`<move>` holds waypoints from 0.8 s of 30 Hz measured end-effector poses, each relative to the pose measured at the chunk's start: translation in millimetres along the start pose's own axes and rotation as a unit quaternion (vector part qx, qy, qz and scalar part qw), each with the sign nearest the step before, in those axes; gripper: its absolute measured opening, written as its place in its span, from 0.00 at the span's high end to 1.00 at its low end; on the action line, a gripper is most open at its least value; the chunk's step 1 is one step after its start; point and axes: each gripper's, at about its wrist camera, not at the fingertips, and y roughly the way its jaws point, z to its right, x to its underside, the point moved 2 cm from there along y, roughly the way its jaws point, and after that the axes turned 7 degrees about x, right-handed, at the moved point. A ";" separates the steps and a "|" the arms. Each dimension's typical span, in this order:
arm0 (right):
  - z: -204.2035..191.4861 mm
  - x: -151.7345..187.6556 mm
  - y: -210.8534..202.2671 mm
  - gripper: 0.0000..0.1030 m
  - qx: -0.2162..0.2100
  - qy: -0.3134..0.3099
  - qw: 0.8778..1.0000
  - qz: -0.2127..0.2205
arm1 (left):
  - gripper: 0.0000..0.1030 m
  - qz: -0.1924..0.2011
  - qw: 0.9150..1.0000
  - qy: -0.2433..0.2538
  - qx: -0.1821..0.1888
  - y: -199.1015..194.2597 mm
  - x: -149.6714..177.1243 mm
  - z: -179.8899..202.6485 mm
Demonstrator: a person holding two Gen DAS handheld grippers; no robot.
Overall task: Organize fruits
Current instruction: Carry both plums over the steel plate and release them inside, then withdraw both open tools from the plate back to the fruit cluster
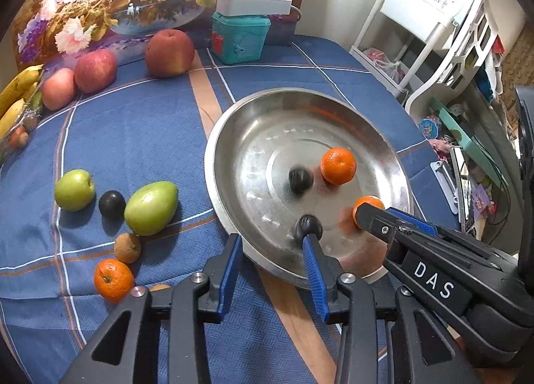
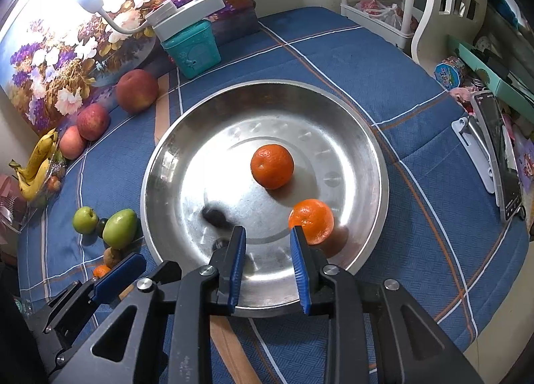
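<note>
Fruit left on cloth sits off tray's [image 1: 213,163] left rim, nearer my left gripper [image 1: 272,243]. Both grippers part-open, empty; right gripper [image 2: 267,237] over tray's near edge w/ tangerine [image 2: 312,221] beside it.

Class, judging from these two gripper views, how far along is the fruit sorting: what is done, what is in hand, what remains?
Done: two oranges and two blurred dark plums lie in the steel pan.

In hand: nothing; the left gripper and right gripper are open over the pan.

Left: on the blue tablecloth, two green fruits, a plum, a small brown fruit, an orange.
</note>
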 end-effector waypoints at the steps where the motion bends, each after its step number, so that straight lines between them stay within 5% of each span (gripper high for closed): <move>1: -0.1 0.3 0.0 0.72 0.001 0.000 1.000 0.000 | 0.60 -0.001 1.000 -0.001 -0.001 0.3 0.2 -0.5; 6: -1.6 0.0 0.6 0.72 0.001 -0.002 1.000 -0.002 | 0.46 -0.003 1.000 -0.011 -0.006 0.7 0.2 -5.1; 15: 2.3 -2.2 -1.0 0.72 -0.002 0.006 1.000 0.004 | 0.43 -0.001 0.997 -0.066 -0.025 -14.3 -2.3 -35.9; 24: -12.9 0.1 -1.8 0.72 -0.008 -0.026 1.000 0.005 | 0.42 -0.018 0.979 -0.177 -0.094 -41.0 11.0 -96.9</move>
